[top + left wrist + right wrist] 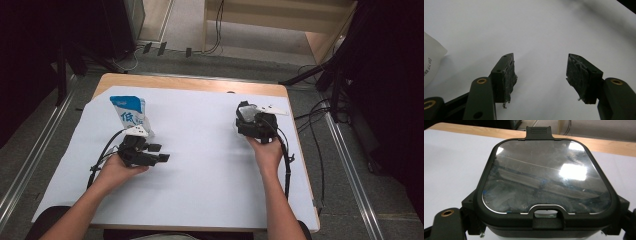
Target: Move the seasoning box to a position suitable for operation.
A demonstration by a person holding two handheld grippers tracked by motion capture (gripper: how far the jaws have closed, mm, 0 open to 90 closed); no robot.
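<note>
A blue and white pouch (131, 114) with printed characters stands upright at the left of the white sheet; its pale edge (430, 62) shows at the left of the left gripper view. My left gripper (159, 153) lies low just in front of the pouch and points right. It is open, with only bare sheet between the jaws (540, 75). My right gripper (254, 124) is shut on a lidded container (247, 112) with a black rim and a clear, scuffed lid (546, 177). The jaws clasp its two sides (544, 227), and it is held a little above the sheet.
A white sheet (200, 165) covers most of the wooden table (190, 82), whose far edge stays bare. Cables (320, 135) trail off the right side. Dark stands and a pale shelf unit (280, 20) are on the floor beyond the table.
</note>
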